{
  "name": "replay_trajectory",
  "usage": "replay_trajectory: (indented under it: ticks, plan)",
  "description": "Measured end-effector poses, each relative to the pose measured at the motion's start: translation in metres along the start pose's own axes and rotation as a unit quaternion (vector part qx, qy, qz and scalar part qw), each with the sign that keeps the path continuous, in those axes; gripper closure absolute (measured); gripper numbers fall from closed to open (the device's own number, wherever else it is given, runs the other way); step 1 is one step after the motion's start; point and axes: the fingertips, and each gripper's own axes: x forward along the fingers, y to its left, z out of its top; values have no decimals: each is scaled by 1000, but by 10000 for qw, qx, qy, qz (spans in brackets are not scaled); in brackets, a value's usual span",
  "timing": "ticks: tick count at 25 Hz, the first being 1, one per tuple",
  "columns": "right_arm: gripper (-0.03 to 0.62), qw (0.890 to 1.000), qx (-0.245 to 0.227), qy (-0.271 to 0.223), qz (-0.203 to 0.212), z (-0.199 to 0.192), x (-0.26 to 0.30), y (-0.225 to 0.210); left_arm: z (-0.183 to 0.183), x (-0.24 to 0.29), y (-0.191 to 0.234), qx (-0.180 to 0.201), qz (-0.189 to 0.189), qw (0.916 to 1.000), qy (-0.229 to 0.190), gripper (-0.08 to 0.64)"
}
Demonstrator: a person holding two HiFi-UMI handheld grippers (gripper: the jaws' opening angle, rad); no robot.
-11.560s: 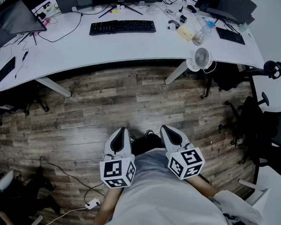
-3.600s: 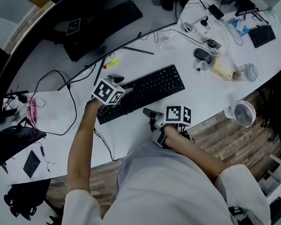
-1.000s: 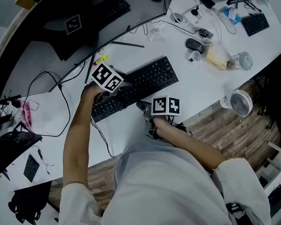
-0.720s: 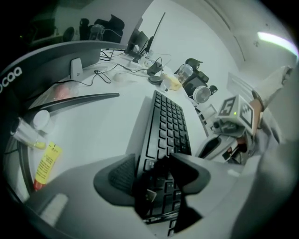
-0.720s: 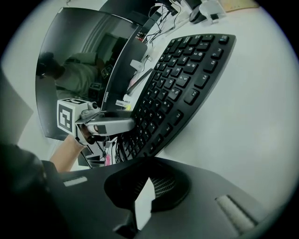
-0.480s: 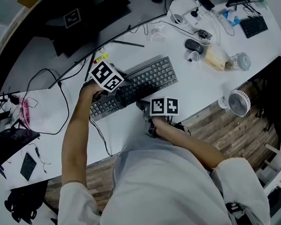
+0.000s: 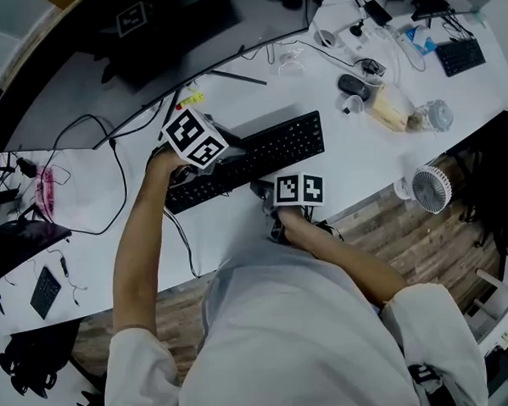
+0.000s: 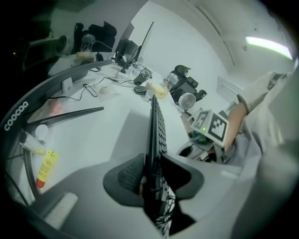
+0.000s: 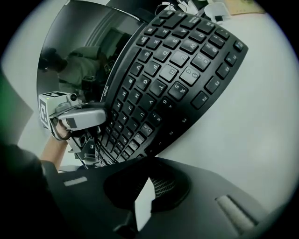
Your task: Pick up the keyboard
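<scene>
On the white desk (image 7: 354,171), beyond the keyboard (image 7: 260,155) and to its right: a dark mouse (image 7: 350,84), a clear bottle (image 7: 436,114) and a yellowish packet (image 7: 391,110) between the two. At the desk's edge, well apart to the right: a small white fan (image 7: 430,189). Behind the keyboard: a wide curved monitor (image 7: 103,87) with thin stand legs (image 7: 239,77), and near one leg a yellow marker (image 7: 192,99). To the left: a black cable (image 7: 118,196) looping over the desk, and a pink-printed bag (image 7: 50,196). Far at the top right: a second keyboard (image 7: 460,55).

Keyboard: slantwise in the head view, long axis from lower left to upper right, keys facing up, right end toward the mouse. Edge-on in the left gripper view, running straight away from the jaws toward the bottle and packet.

Left gripper (image 8: 150,181): closed tight on the keyboard's left end, one jaw on the key side, the other on the underside.

Right gripper (image 9: 145,193): low at the near long edge, about the middle of the keyboard. Jaws a little apart, only white desk in the narrow gap; keyboard edge just in front, not between them.

Raised or resting on the desk: cannot tell.
</scene>
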Motion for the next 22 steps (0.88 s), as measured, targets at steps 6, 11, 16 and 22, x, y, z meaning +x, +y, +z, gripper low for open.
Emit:
replay_trajectory:
  ticks: [6,11,16,22]
  plan:
    - [592,9998,-182,-2,-119,-3,2,-3,-13,27,-37,446,-115,9971,601,560]
    - [592,9996,-261,-28,-131,-3,1,-4,-33,45,-38,1214,366,9785,1625,560]
    - [592,9996,-254,-49,-138,-6,1,-5,-38,48,-43,1269,368,9739,1845,560]
    - [591,9990,-393,38,-224,-7,-1,-7,-45,54,-50,1342,550,9616,2330,560]
